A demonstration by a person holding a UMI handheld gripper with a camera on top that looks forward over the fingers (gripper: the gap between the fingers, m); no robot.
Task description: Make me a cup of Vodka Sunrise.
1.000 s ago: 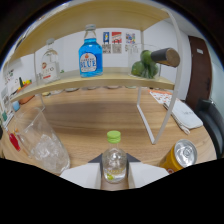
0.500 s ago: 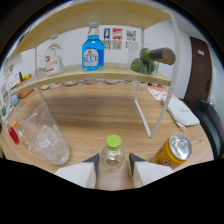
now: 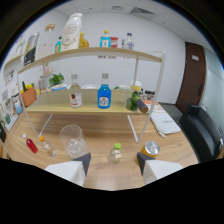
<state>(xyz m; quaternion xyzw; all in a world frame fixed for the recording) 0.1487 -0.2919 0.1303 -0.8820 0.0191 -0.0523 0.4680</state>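
Note:
A small clear bottle with a green cap (image 3: 116, 154) stands upright on the wooden table (image 3: 100, 127), just ahead of my fingers and in line with the gap between them. My gripper (image 3: 114, 165) is open; neither of its fingertips (image 3: 83, 162) touches the bottle. To the bottle's left stands a clear plastic cup (image 3: 72, 141) that seems to hold ice. An orange drink can (image 3: 149, 149) stands to its right, close to my right finger. On the lower shelf behind are a blue bottle (image 3: 104, 93) and a clear bottle with a red label (image 3: 75, 93).
A white-framed two-level shelf (image 3: 135, 56) stands across the table, with more bottles on its top board. A small red bottle (image 3: 31, 145) and another tiny bottle (image 3: 47, 146) lie left of the cup. Green fruit (image 3: 132, 103) sits on the lower shelf. A dark chair (image 3: 202, 132) is on the right.
The green-capped bottle was held close between my fingers before. Now it stands free on the table, and my gripper has drawn back and risen, so the whole shelf shows.

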